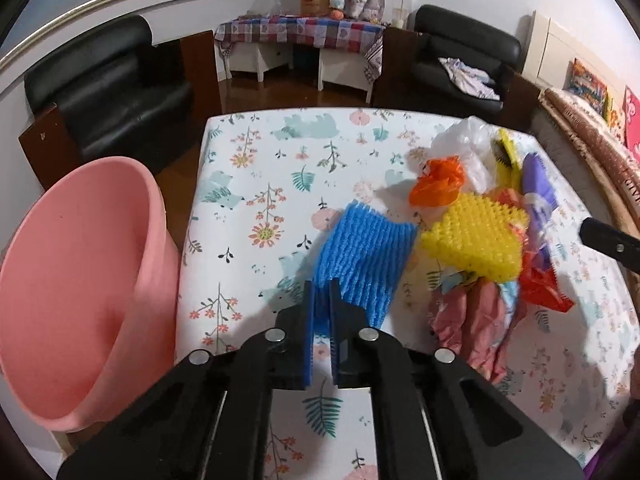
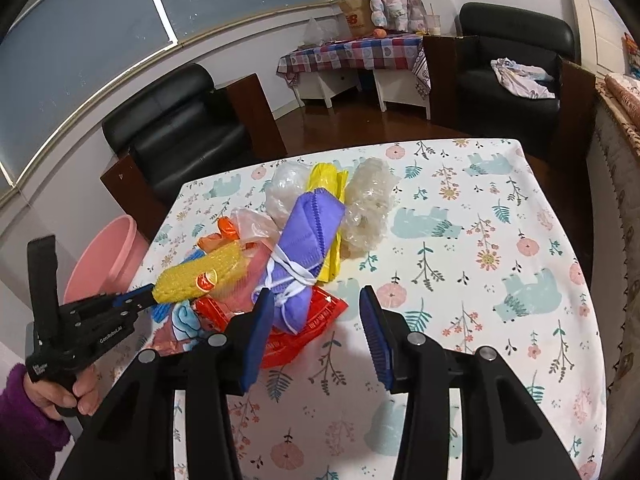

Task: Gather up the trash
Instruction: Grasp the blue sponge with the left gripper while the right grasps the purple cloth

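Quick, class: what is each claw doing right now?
Left claw: closed on the blue foam net.
Right claw: open, holding nothing.

place: home living room | signs: black armchairs [image 1: 108, 92], floral-cloth table [image 2: 460, 240], checked-cloth side table [image 1: 300, 28], windows [image 2: 80, 40]

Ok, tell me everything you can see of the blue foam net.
The blue foam net is a ribbed, soft-looking mesh sleeve, flattened and roughly rectangular. It lies on the floral tablecloth, its right edge against the yellow foam net. The left gripper is shut on its near edge.
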Demonstrator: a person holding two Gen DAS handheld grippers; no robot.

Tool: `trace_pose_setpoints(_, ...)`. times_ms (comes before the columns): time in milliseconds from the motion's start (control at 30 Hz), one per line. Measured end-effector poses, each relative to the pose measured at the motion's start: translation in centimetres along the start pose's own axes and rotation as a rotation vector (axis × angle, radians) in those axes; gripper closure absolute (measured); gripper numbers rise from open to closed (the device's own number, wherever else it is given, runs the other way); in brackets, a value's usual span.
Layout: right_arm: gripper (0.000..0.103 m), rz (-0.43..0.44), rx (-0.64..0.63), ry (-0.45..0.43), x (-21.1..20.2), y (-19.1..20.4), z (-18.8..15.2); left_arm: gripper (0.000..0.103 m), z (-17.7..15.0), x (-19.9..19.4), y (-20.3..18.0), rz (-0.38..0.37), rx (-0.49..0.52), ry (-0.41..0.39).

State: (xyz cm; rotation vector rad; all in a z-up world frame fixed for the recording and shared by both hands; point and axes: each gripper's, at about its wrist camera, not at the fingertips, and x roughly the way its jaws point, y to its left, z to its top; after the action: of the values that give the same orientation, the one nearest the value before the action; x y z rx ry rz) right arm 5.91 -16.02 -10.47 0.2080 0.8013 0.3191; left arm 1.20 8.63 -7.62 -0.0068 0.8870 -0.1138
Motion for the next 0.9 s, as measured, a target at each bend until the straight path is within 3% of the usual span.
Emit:
trace_pose_setpoints(367, 0.059, 0.02, 0.027, -0.02, 1.1, -0.2, 2.0, 0.098, 0.4, -5.3, 0.6, 0.022, -0.032, -0.128)
trace_pose_setpoints(633, 0.059, 0.036, 0.094, 0.049, 4.0, -0.9, 2.4, 0.098, 0.7, -7.3, 1.4, 0.02, -0.074, -0.165)
trace_pose_setpoints(667, 0.063, 0.044, 0.1, 0.053, 4.2, -0.9, 2.4, 0.098, 0.7, -7.3, 1.3, 0.022, -0.072, -0.166)
trace_pose_setpoints(700, 0.073, 0.048, 0.1, 0.055, 4.4, -0.9, 2.3, 0.098, 0.7, -7.3, 1.3, 0.022, -0.072, -0.166)
trace_pose_setpoints(833, 0.079, 0.042, 0.084, 0.041, 4.1, -0.6, 2.0, 0.098, 0.8, -7.4, 1.2, 0.017, -0.074, -0.169)
trace_pose_setpoints(867, 0.091, 0.042, 0.079, 0.036, 3.9, -0.5, 1.9, 0.098, 0.8, -7.5, 1.1, 0.017, -0.073, -0.171)
trace_pose_setpoints(900, 0.091, 0.038, 0.076, 0.031, 3.6, -0.5, 1.8, 0.098, 0.8, -7.6, 1.0, 0.015, -0.072, -0.173)
